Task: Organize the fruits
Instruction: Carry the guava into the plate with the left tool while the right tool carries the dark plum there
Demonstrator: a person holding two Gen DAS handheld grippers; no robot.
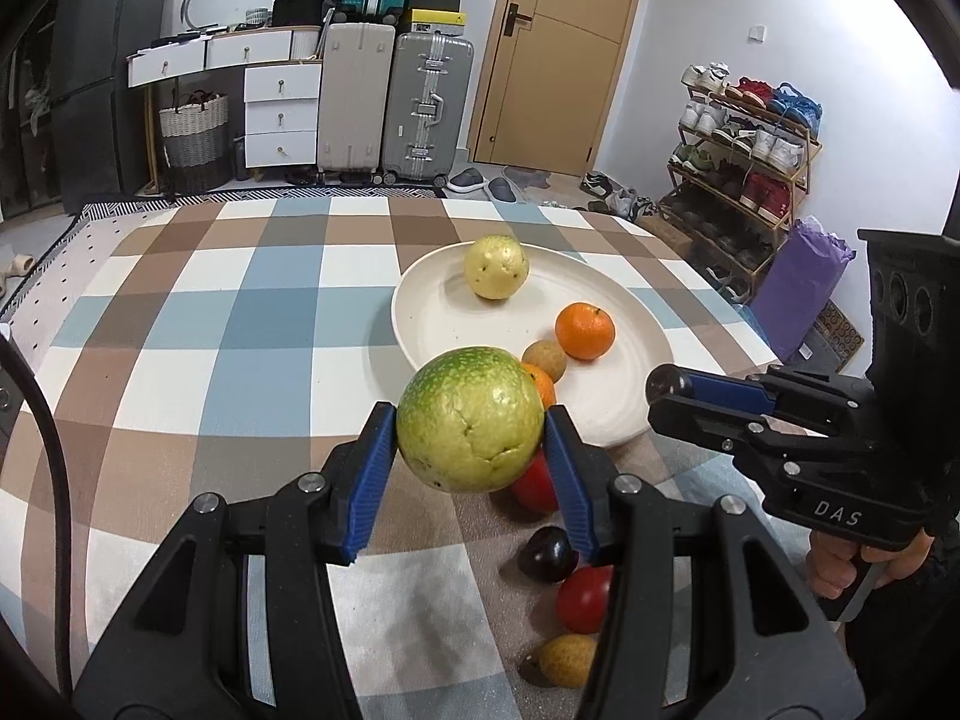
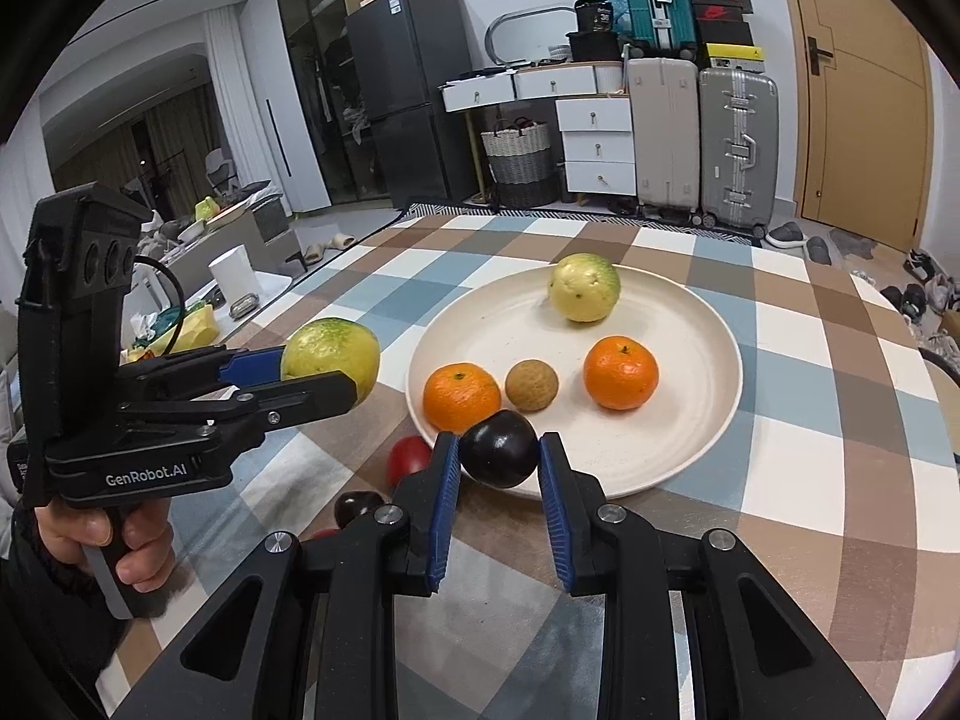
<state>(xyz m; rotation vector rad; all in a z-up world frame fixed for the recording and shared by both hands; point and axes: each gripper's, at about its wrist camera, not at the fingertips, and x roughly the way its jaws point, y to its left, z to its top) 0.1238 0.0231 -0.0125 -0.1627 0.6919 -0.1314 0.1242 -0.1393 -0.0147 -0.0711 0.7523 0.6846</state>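
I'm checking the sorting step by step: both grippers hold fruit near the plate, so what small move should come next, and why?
Probably carry the right gripper forward and lower its dark plum onto the bare front part of the white plate. It already hangs at the rim, nearer than the left gripper with its green guava, and that spot is free.

Grey suitcases (image 1: pixel 396 102), shoe rack (image 1: pixel 744 138), wooden door (image 1: pixel 558 48), dark fridge (image 2: pixel 402 90).
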